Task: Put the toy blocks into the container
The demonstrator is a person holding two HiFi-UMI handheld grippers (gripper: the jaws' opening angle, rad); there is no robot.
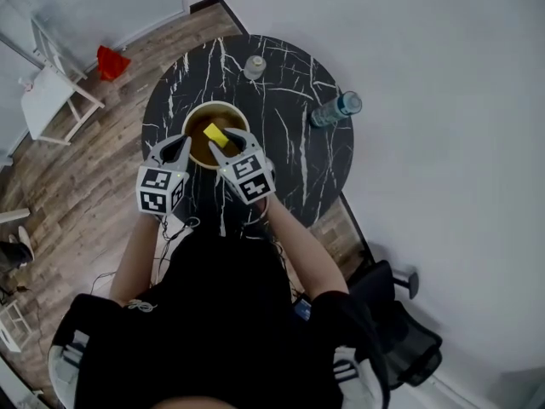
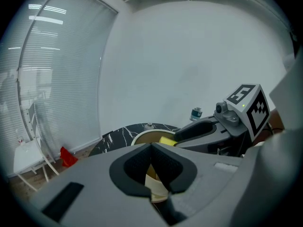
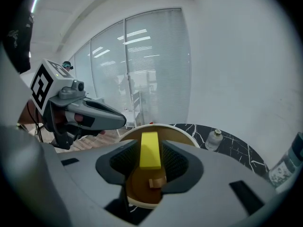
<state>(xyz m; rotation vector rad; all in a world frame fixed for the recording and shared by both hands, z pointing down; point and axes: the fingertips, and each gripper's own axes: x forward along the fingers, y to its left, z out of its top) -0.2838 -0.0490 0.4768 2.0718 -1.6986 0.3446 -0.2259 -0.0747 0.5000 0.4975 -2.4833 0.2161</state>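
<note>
A white-rimmed bowl [image 1: 217, 103] with a brown inside stands on the round black marble table [image 1: 294, 164]. My right gripper [image 1: 224, 140] hangs over the bowl, shut on a yellow block [image 3: 150, 151] that sits lengthwise between its pads. In the bowl's bottom lies a small tan block [image 3: 156, 181]. The left gripper [image 1: 180, 145] is at the bowl's left rim with its fingertips together and nothing between them. From the left gripper view the bowl [image 2: 141, 135] and the yellow block [image 2: 166, 140] show just past its jaws.
A small glass bottle [image 1: 254, 66] stands at the table's far edge. A plastic water bottle [image 1: 335, 109] lies at the right edge. On the wooden floor to the left are a white chair [image 1: 51, 92] and a red object [image 1: 111, 61].
</note>
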